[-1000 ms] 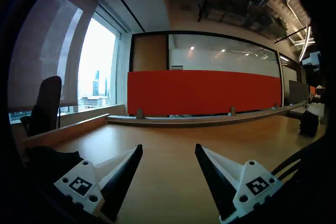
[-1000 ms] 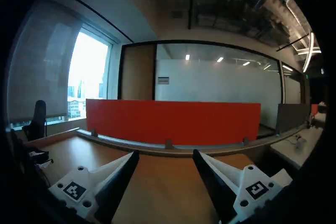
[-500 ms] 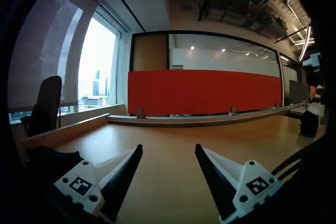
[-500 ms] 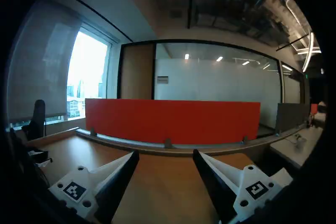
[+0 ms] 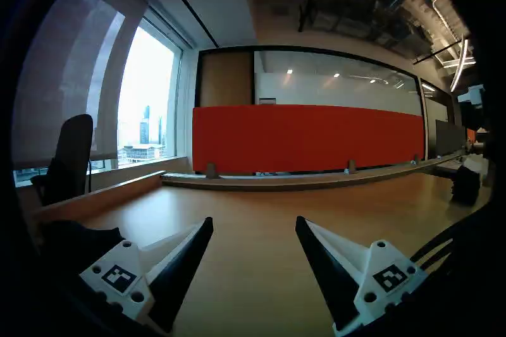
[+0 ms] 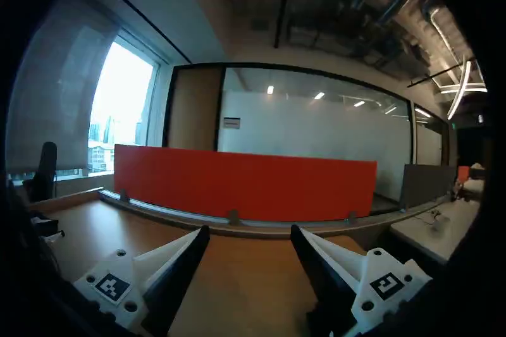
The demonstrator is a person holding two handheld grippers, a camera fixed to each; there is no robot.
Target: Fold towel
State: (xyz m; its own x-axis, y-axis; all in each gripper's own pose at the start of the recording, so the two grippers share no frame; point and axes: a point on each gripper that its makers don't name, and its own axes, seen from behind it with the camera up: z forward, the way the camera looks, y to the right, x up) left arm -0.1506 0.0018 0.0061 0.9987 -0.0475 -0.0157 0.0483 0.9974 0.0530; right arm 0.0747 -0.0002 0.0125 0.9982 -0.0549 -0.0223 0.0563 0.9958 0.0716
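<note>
My left gripper (image 5: pixel 254 223) is open, its two dark fingers spread wide just above a bare wooden desk (image 5: pixel 253 236), nothing between them. My right gripper (image 6: pixel 249 231) is open too, fingers apart over the same kind of wooden desk (image 6: pixel 246 280), holding nothing. I see no towel on the stretch of desk ahead of either gripper.
A red divider panel (image 5: pixel 307 138) runs along the far edge of the desk. A black office chair (image 5: pixel 66 160) stands by the window at left. A dark object (image 5: pixel 466 184) sits on the desk at far right. A grey divider (image 6: pixel 427 185) and white desk (image 6: pixel 436 229) lie to the right.
The right gripper has swung a little to the right and tilted up, so the red panel has slid left. The left gripper has barely moved.
</note>
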